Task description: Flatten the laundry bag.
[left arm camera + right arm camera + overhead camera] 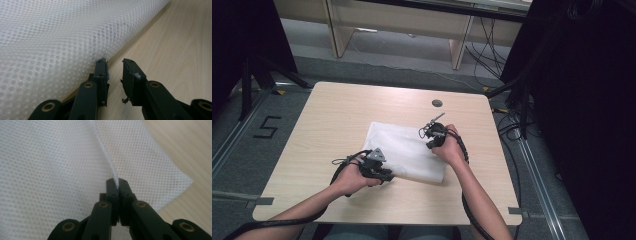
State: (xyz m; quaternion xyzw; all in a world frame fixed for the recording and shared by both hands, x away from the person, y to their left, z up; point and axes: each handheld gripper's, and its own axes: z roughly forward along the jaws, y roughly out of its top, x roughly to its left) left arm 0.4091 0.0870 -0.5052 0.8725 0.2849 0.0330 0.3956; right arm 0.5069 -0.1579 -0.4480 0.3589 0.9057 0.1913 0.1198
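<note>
Lying flat, mesh cloth (404,152), long axis left-right

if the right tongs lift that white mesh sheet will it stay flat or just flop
The white mesh sheet will probably flop: where the right tongs pinch it, it already rises into a soft ridge. It looks thin and full of holes, so likely very light. On the smooth wooden table the rest may drag along rather than stay put; the left tongs stand open beside its edge.
</note>
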